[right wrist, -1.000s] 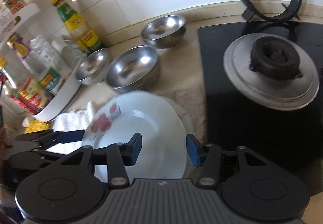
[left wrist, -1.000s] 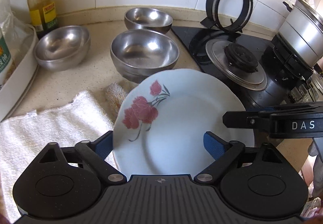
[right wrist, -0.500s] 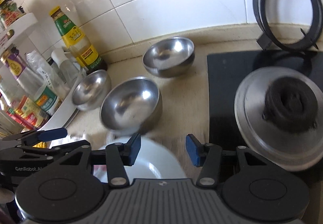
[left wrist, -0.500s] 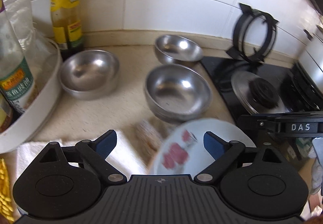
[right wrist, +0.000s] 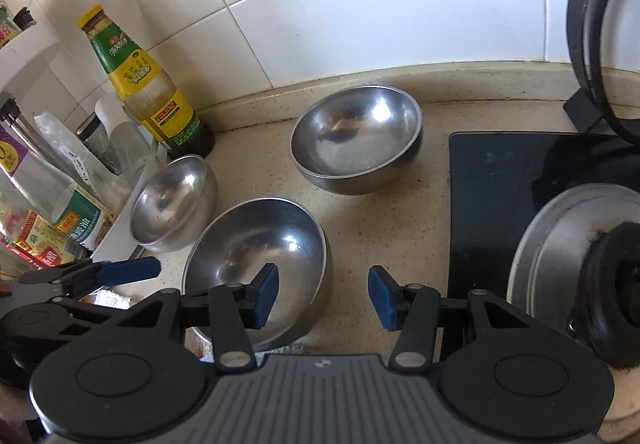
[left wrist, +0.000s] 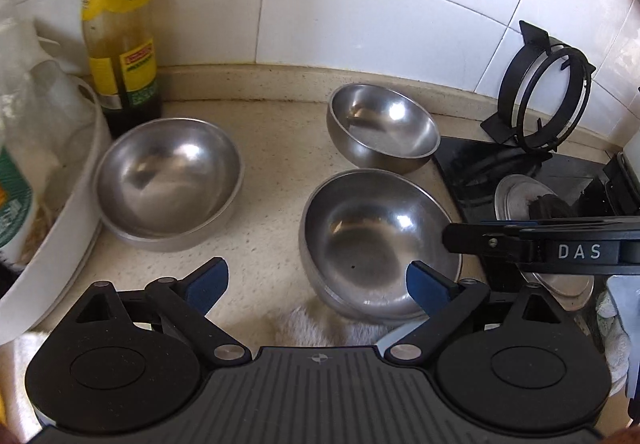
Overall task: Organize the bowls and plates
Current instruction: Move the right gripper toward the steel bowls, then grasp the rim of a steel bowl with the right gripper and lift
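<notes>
- My left tongs (left wrist: 317,282) are spread wide and grasp nothing; their jaws have just been opening, with only bare surface and the near bowl's rim showing between them.
- My right tongs (right wrist: 323,294) stand partly parted and grasp nothing; the left pad (right wrist: 267,294) hangs over the near bowl (right wrist: 260,264), the right pad over bare surface (right wrist: 372,216).
- Three steel bowls sit upright and apart on the surface: the near bowl just ahead of both tongs, the left bowl (left wrist: 166,180) beside a white tray (left wrist: 68,228), the far bowl (left wrist: 382,126) near the tiled wall.
- No plate shows clearly in either view.
- A white cloth (left wrist: 320,328) lies just below the near bowl, touching its base.
- A green-and-yellow sauce bottle (left wrist: 120,44) stands in the corner behind the left bowl.
- A black stove (right wrist: 500,204) lies to the right, with a burner (right wrist: 612,284) and a loose pot stand (left wrist: 540,100) leaning on the wall.
</notes>
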The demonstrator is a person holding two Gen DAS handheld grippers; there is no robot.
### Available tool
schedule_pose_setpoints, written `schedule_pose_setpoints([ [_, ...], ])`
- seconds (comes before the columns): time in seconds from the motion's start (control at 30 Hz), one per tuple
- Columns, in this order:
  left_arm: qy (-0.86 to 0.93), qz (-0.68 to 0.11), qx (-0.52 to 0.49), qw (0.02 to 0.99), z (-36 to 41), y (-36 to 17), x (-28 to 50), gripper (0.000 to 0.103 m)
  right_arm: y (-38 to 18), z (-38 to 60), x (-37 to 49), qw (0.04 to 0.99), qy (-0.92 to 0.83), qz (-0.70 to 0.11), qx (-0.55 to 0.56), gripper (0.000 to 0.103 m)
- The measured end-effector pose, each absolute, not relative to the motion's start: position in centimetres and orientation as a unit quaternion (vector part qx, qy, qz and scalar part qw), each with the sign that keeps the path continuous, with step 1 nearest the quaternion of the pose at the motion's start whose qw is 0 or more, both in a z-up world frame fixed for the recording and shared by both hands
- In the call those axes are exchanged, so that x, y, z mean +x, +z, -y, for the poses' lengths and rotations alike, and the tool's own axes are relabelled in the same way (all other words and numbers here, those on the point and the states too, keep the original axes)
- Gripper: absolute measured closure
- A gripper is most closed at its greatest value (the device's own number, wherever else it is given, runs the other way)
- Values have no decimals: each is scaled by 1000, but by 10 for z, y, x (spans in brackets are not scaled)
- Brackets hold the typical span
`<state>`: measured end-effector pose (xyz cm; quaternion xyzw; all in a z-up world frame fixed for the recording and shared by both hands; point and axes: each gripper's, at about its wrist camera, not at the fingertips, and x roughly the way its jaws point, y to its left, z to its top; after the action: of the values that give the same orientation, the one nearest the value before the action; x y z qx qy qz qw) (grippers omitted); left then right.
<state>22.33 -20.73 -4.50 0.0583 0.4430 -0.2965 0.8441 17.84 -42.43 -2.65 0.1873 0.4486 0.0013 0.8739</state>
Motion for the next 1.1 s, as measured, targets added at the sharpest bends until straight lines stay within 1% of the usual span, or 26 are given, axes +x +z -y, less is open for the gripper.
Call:
schedule_pose_setpoints([
  [0.3, -298, -454, 62, 837, 222, -57, 239, 5, -39, 430, 191, 864, 5, -465, 193, 47],
  [0.4, -301, -457, 61, 835, 223, -60, 243, 8, -44, 428, 196, 859, 12, -475, 189, 53],
  [0.43, -301, -457, 62, 835, 224, -61, 244, 10, -46, 427, 197, 856, 16, -480, 191, 55],
  [0.5, -300, -461, 67, 832, 226, -64, 246, 20, -50, 427, 199, 849, 28, -488, 200, 56],
  [0.57, -304, -470, 67, 826, 228, -68, 248, 36, -55, 426, 200, 843, 33, -495, 207, 59],
  [0.6, -307, -474, 65, 823, 228, -70, 249, 39, -56, 425, 200, 842, 35, -497, 208, 60],
  [0.67, -313, -481, 62, 816, 230, -73, 250, 50, -56, 423, 199, 840, 45, -498, 211, 63],
  [0.73, -319, -484, 61, 813, 231, -74, 249, 55, -51, 419, 198, 845, 47, -494, 201, 63],
  [0.97, -323, -460, 74, 824, 236, -57, 246, 52, -31, 421, 195, 859, 47, -471, 193, 63],
  [1.1, -326, -452, 74, 827, 238, -51, 245, 51, -32, 423, 196, 857, 45, -474, 197, 63],
])
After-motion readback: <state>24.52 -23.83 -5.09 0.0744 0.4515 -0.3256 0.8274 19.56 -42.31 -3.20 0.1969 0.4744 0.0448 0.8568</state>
